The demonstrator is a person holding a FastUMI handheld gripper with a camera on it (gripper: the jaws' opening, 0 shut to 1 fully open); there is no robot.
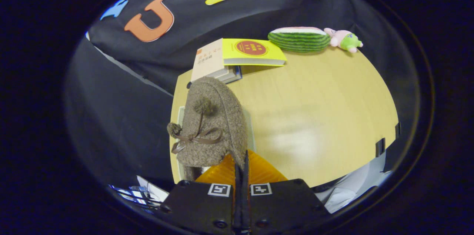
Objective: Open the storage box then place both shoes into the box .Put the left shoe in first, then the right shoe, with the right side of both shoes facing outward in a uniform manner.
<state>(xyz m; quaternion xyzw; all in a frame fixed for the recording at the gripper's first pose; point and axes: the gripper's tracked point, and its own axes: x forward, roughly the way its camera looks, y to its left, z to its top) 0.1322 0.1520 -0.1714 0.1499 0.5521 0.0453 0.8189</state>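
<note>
Between tool (pixel 240 163) fingers: shoe (pixel 213 124).

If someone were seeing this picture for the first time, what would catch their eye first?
Probably the fuzzy brown slipper with its pom-poms and bow, pinched at its edge in the gripper, whose jaws are closed on it. Beyond it on the wooden table lie a yellow book and a watermelon plush.

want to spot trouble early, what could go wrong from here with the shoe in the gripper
1. The gripper pinches only the thin rim of the fuzzy shoe, so it may slip or swing.
2. The shoe hangs near the table edge; a drop could land on the floor.
3. Its dangling bow could snag.
</note>
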